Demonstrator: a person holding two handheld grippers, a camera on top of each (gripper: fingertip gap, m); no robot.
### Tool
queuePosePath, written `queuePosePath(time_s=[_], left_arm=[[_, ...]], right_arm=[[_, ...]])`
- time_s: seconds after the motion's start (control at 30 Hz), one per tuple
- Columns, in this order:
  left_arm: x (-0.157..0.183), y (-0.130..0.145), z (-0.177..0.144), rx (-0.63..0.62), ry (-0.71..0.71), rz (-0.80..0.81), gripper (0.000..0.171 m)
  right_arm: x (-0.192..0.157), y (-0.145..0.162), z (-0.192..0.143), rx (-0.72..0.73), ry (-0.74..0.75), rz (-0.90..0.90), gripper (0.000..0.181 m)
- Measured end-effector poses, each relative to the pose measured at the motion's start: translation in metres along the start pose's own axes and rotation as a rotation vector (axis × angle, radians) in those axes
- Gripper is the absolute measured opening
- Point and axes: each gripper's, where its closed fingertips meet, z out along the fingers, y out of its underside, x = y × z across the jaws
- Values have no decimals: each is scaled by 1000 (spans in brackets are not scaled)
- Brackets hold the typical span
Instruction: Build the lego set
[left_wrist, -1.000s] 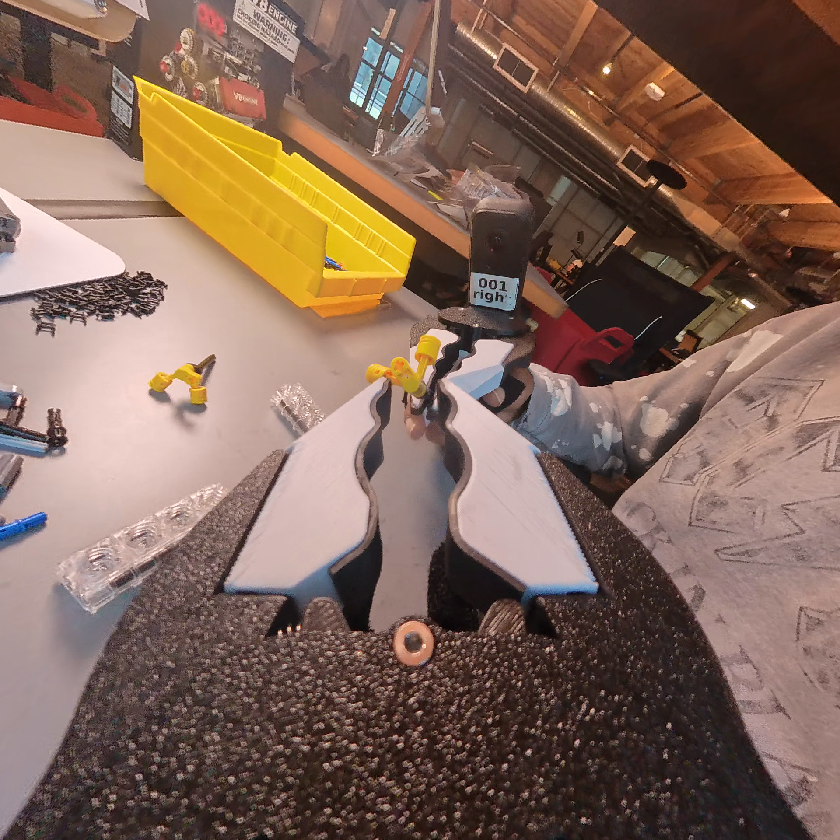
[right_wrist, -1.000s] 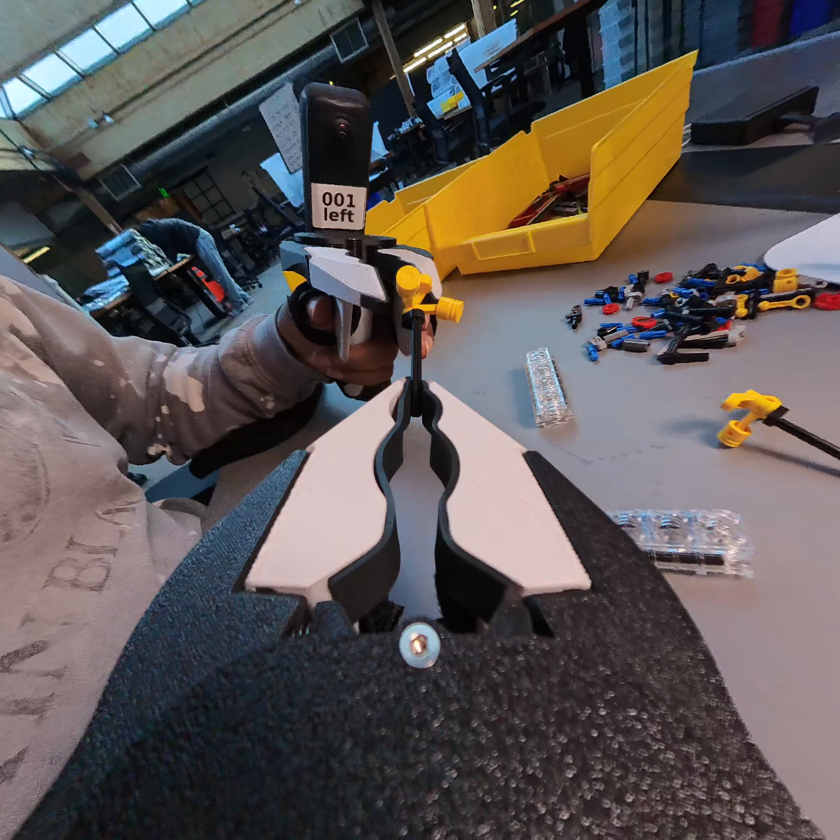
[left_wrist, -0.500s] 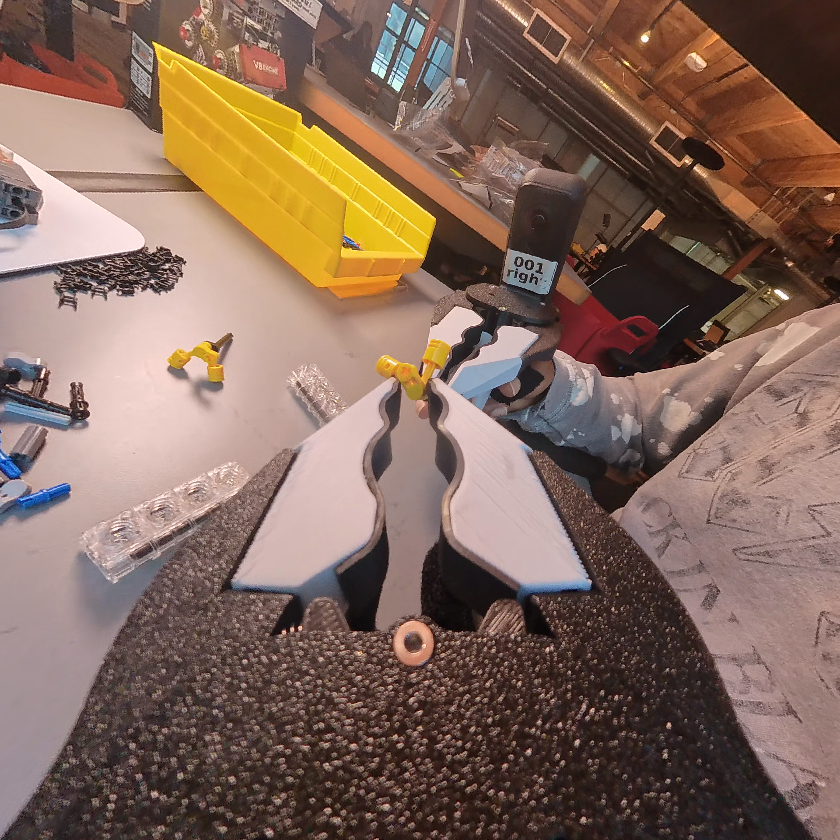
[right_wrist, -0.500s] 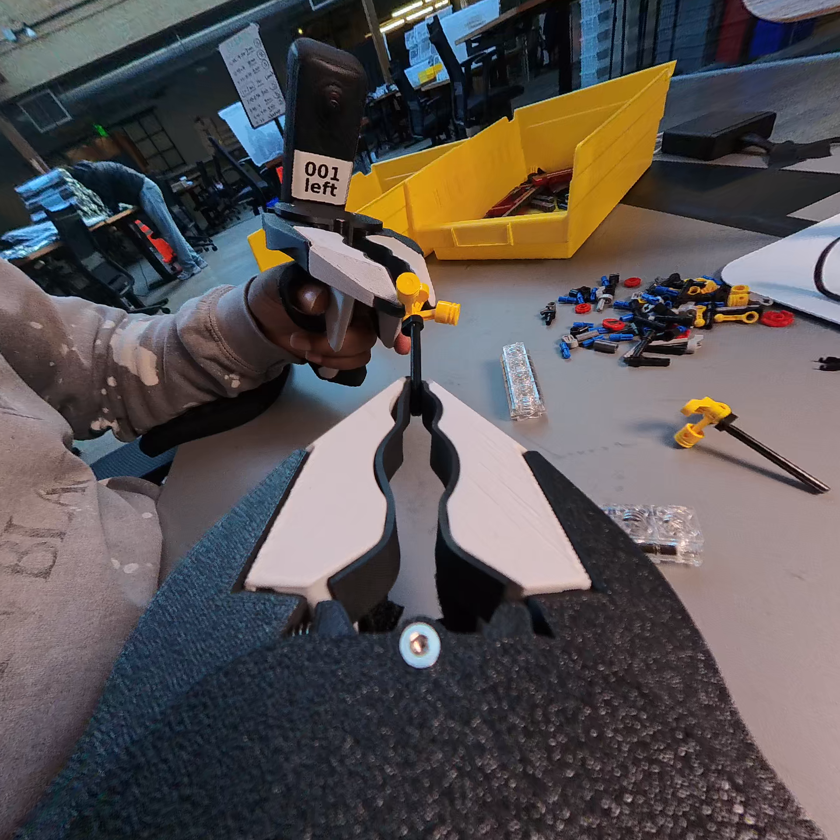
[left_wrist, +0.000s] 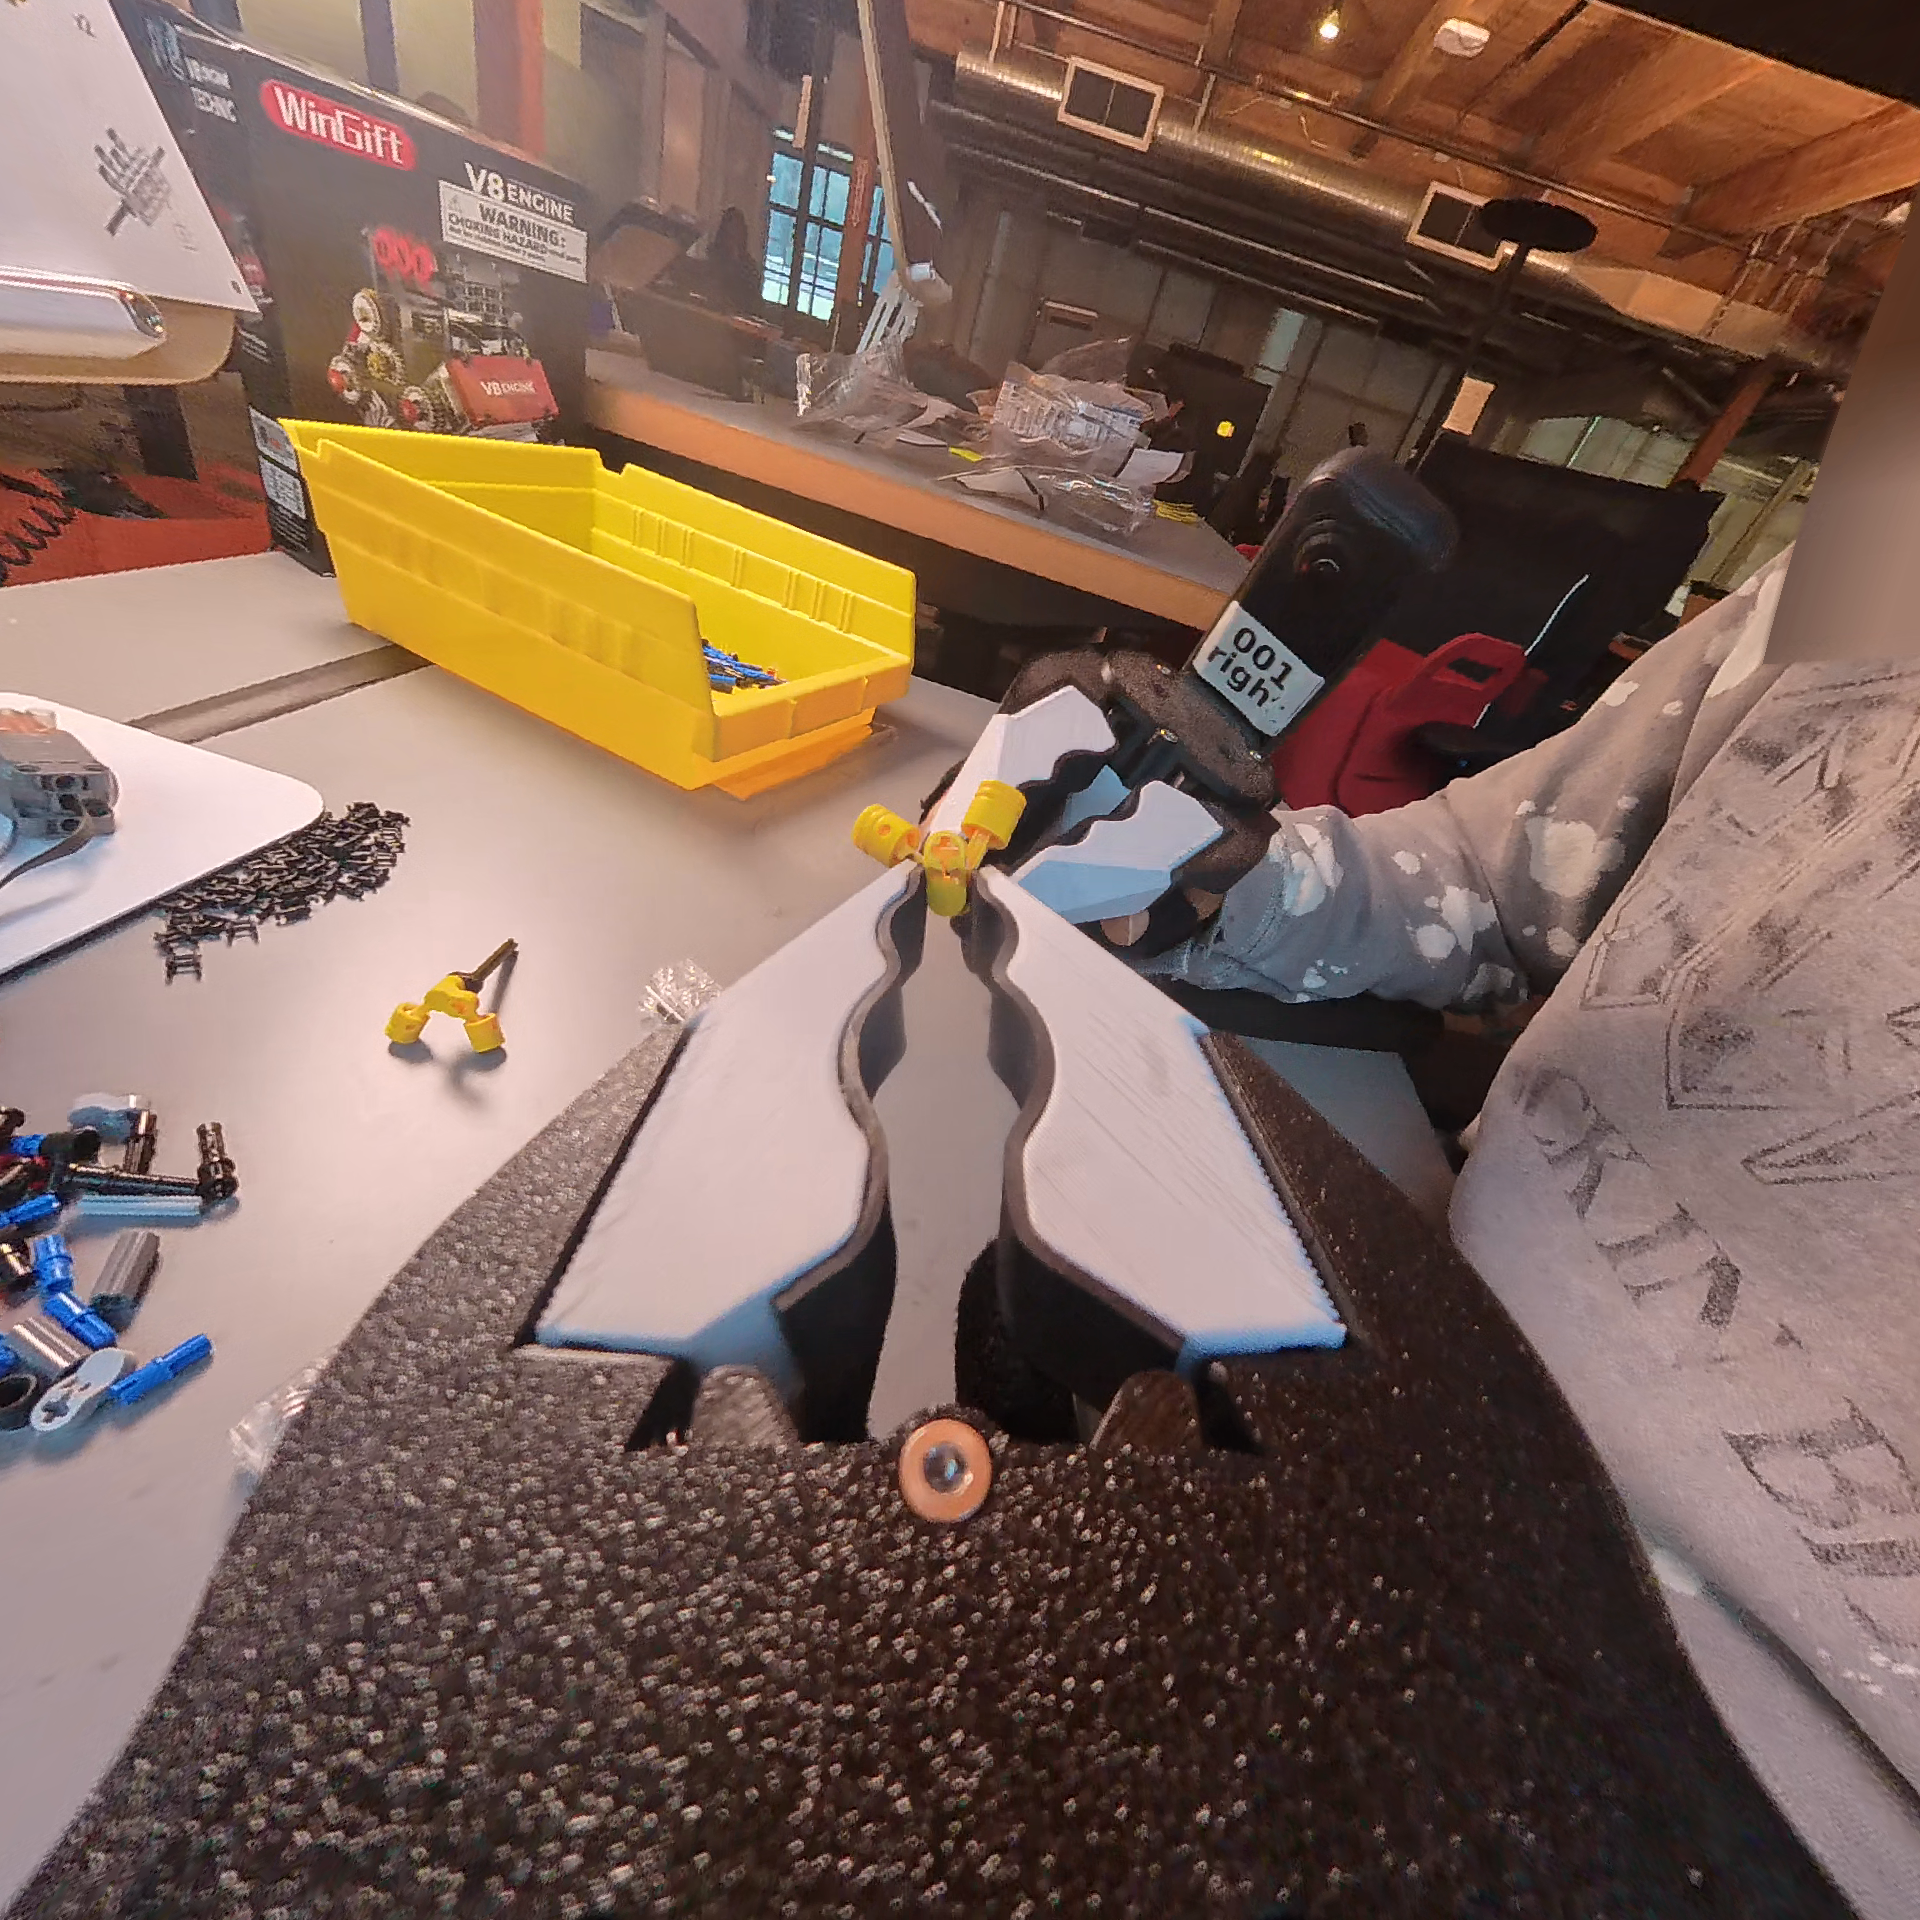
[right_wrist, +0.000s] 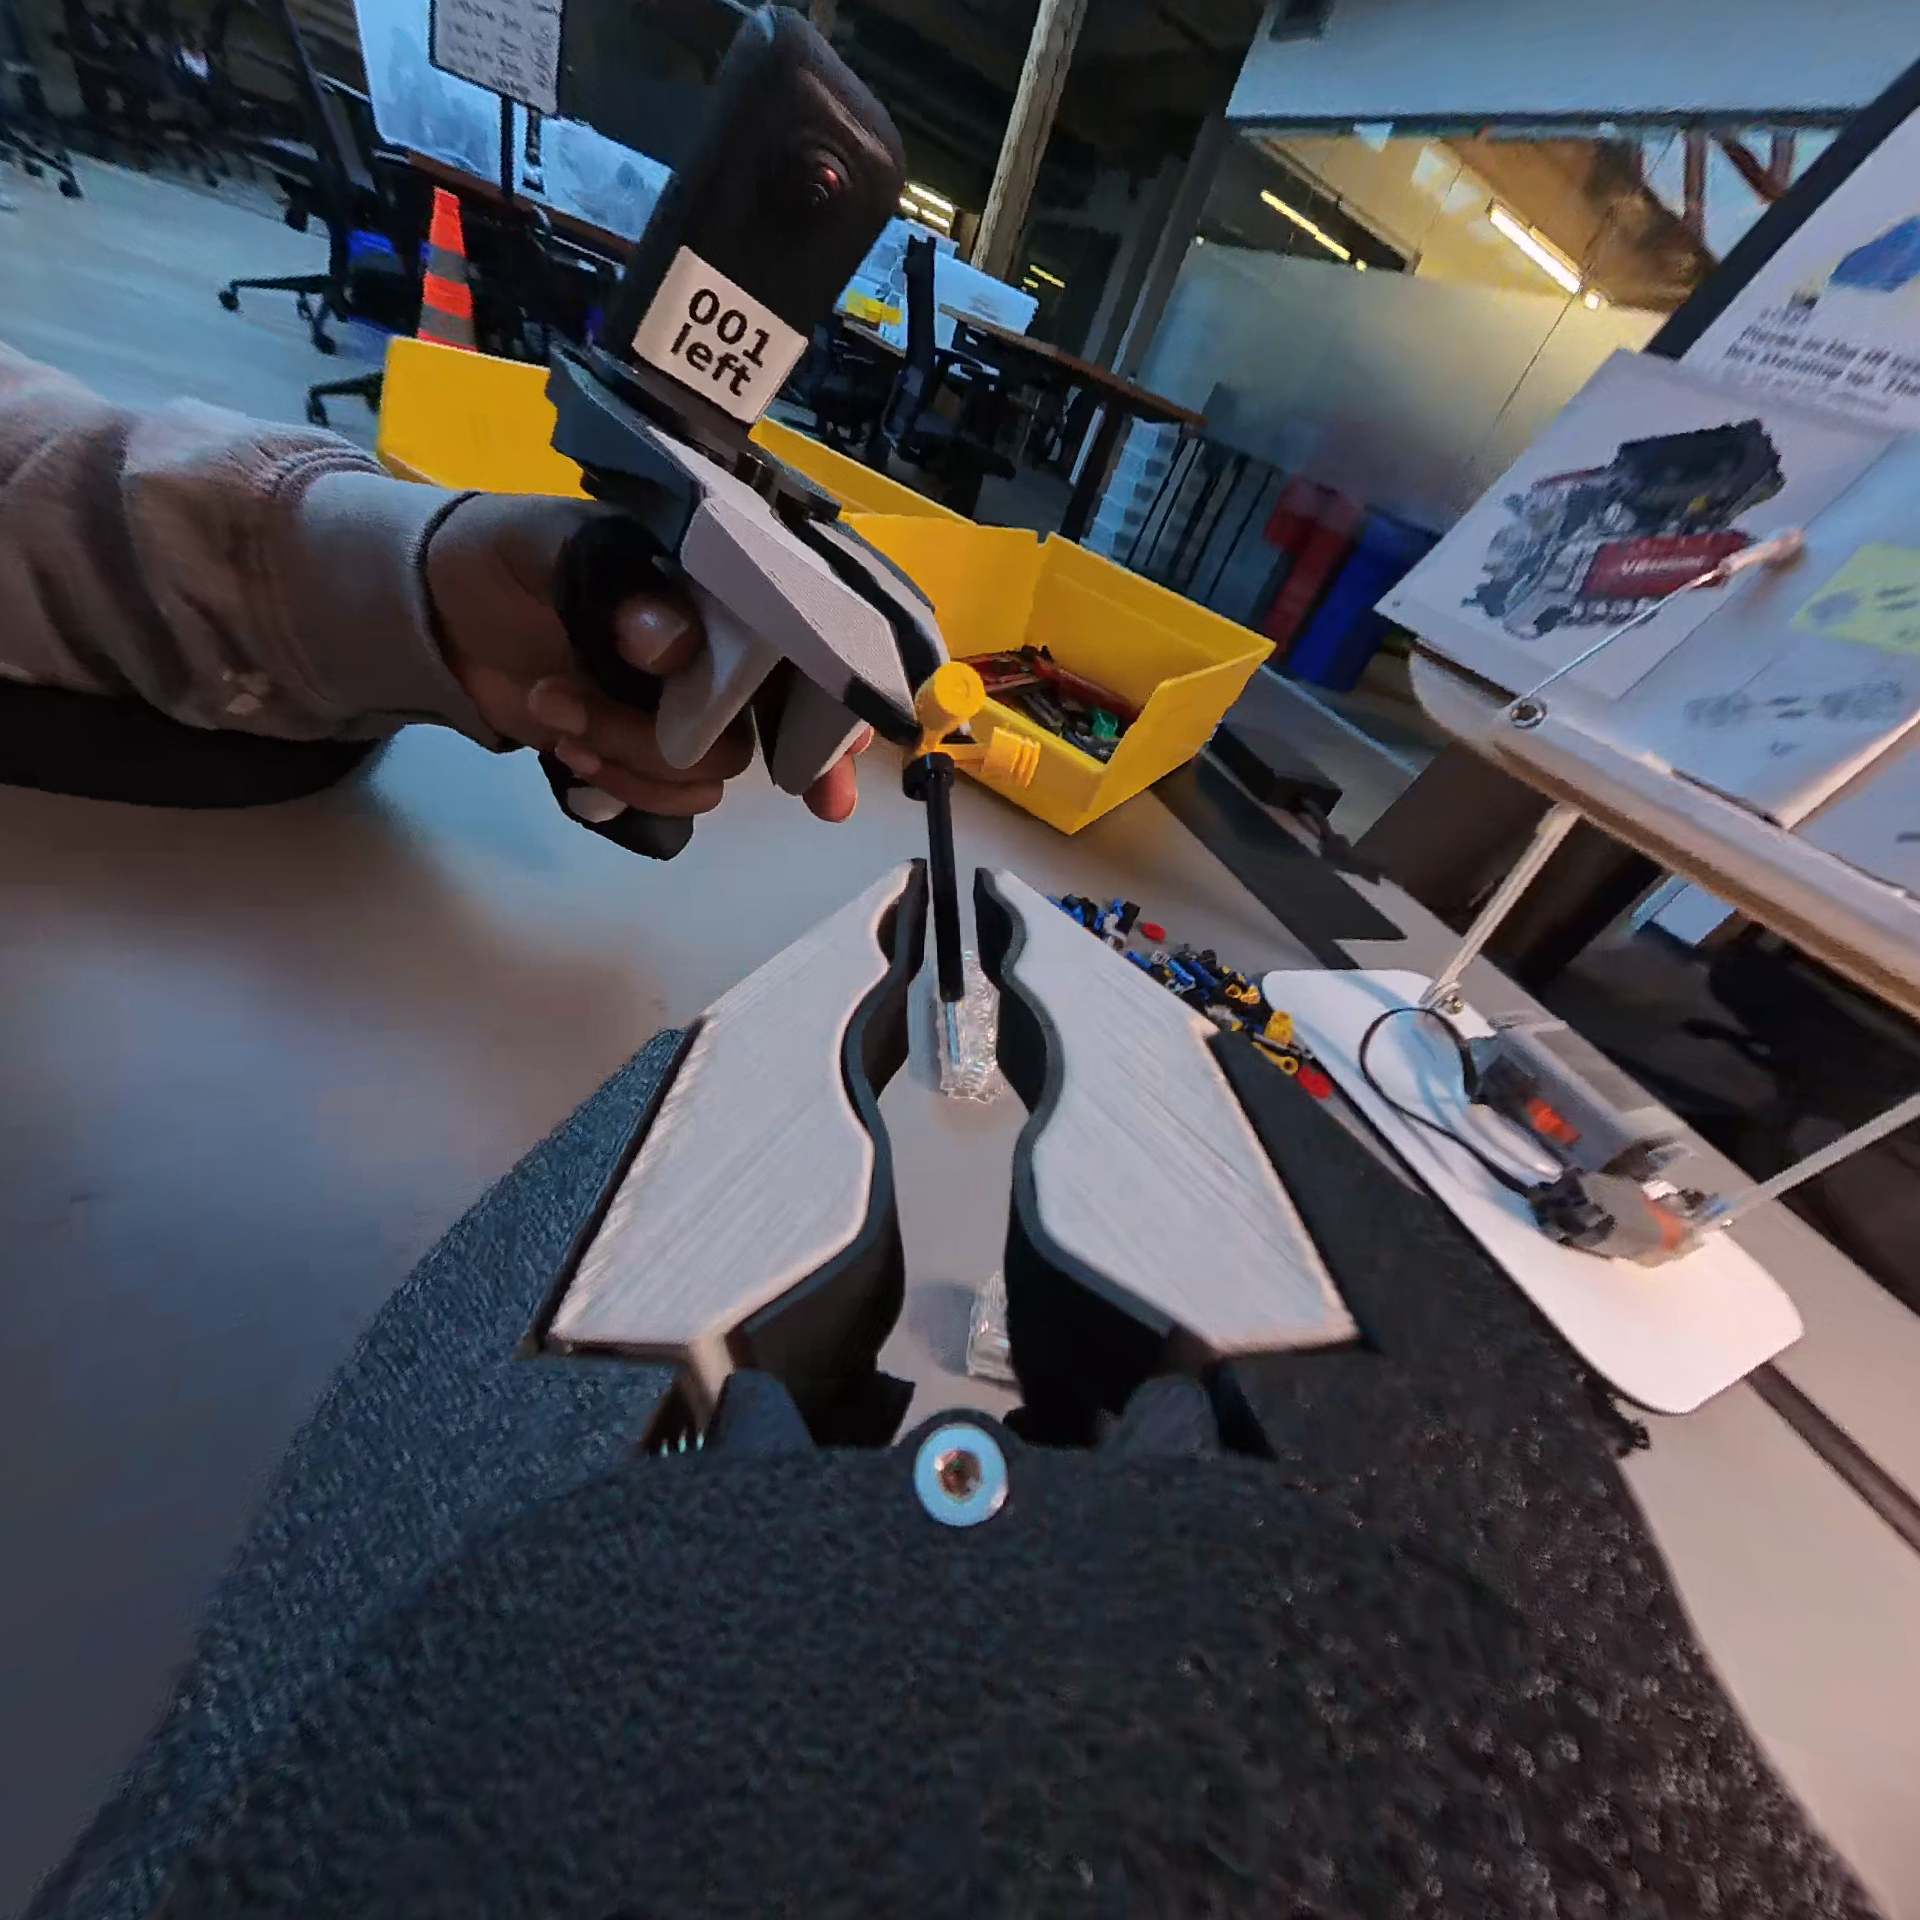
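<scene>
Left claw is clenching the yellow connector; right claw, at its 1 o'clock, is sitting released around the black axle.

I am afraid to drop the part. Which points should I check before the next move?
1. Left tongs shut on connector: ok.
2. Axle joined to connector: ok.
3. Right tongs gripping axle: not ok, jaws parted around it.
4. Axle tip clear of clear brick below: cannot tell.
5. Spare connector away from both tongs: ok.
</scene>
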Motion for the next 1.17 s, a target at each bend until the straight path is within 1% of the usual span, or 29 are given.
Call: queuePosePath(time_s=[0.03, 0.1, 0.17, 0.27, 0.37, 0.43, 0.5, 0.53, 0.63, 0.73, 0.8, 0.97, 1.07, 1.17], left_arm=[[1, 0, 1, 2, 1, 10, 8], [4, -3, 0, 14, 9, 18, 8], [2, -2, 0, 6, -6, 26, 9], [-2, -1, -3, 6, -18, 45, 9], [-7, -9, -14, 29, -38, 90, 9], [-8, -9, -18, 13, -38, 103, 10], [-10, -1, -16, -34, -37, 63, 13], [-9, 2, -13, -37, -24, 24, 14], [-8, 8, -4, -32, 14, -122, 14], [-8, 9, -1, -24, 33, -197, 13], [-8, 10, -1, -27, 41, -220, 9], [-7, 10, -1, -26, 54, -260, 8], [-8, 11, -2, -15, 70, -320, 7], [-10, 10, -2, -9, 69, -346, 6]], right_arm=[[-1, -4, -1, 15, 7, -34, 4], [-3, -8, -2, 33, 13, -77, 3], [-2, -7, -2, 30, 0, -45, 3], [-1, -5, -2, 33, -41, 78, 3], [4, -4, -5, 41, -105, 290, 4], [7, -4, -6, 44, -143, 403, 4], [5, -1, -6, 31, -181, 472, 4], [3, 1, -5, 25, -191, 485, 4], [-2, 5, -2, 2, -197, 466, 4], [-5, 9, 0, -27, -189, 417, 4], [-5, 8, 0, -24, -186, 416, 4], [-5, 8, 0, -27, -174, 384, 4], [-4, 9, 0, -35, -146, 322, 3], [-2, 8, 1, -39, -128, 289, 3]])
